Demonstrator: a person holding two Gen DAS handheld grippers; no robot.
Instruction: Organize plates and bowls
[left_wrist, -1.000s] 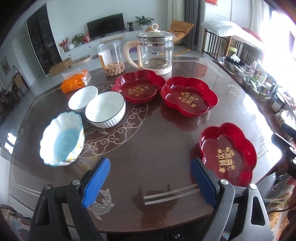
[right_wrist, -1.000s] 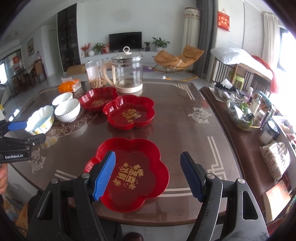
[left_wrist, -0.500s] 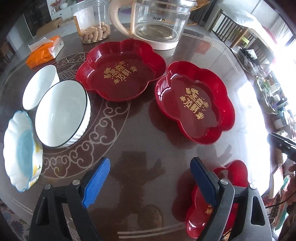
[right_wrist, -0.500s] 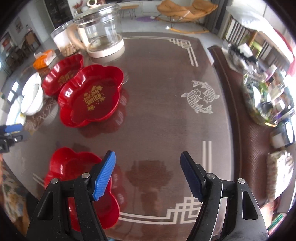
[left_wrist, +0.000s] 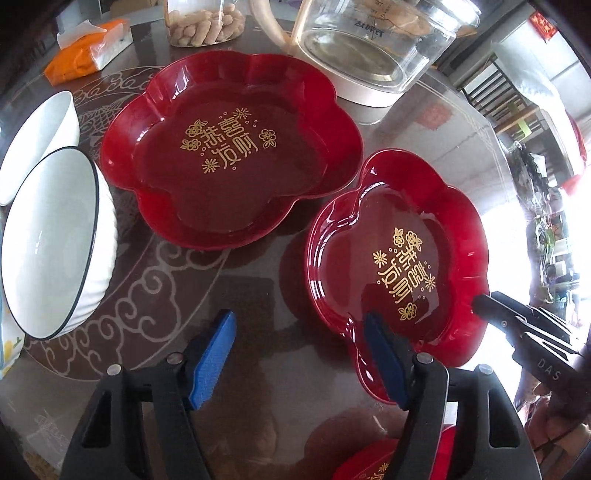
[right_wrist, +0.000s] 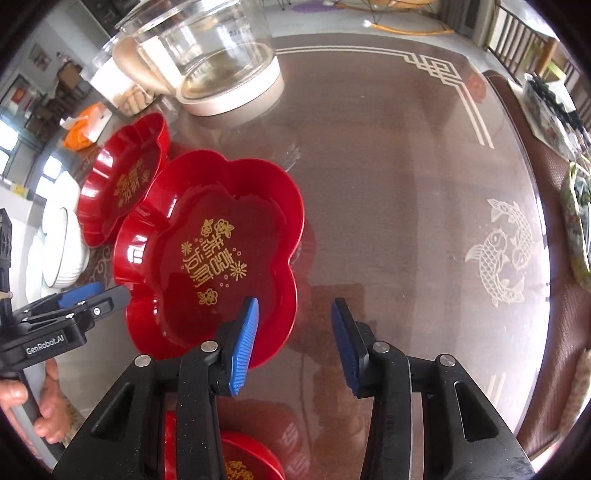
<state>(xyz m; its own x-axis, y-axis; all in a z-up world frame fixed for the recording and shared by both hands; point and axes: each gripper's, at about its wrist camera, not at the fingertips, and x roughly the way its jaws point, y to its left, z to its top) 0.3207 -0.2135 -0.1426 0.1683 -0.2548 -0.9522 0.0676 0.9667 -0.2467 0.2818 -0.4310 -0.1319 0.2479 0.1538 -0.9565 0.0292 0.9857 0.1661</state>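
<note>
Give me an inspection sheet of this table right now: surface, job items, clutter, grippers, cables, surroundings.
Surface: dark glossy table with pale scroll and fish patterns.
Job's things: near red plate, far red plate beside it, a third red plate at the lower edge; white bowl with a dark rim, a second white bowl behind it.
Clutter: glass kettle, snack jar, orange tissue pack.
Grippers: left gripper and right gripper each straddle the near red plate's rim on opposite sides, jaws just closing, pads not yet pressing.
Cables: nothing seen.
Surroundings: a cluttered side counter; a hand holds the left gripper.
</note>
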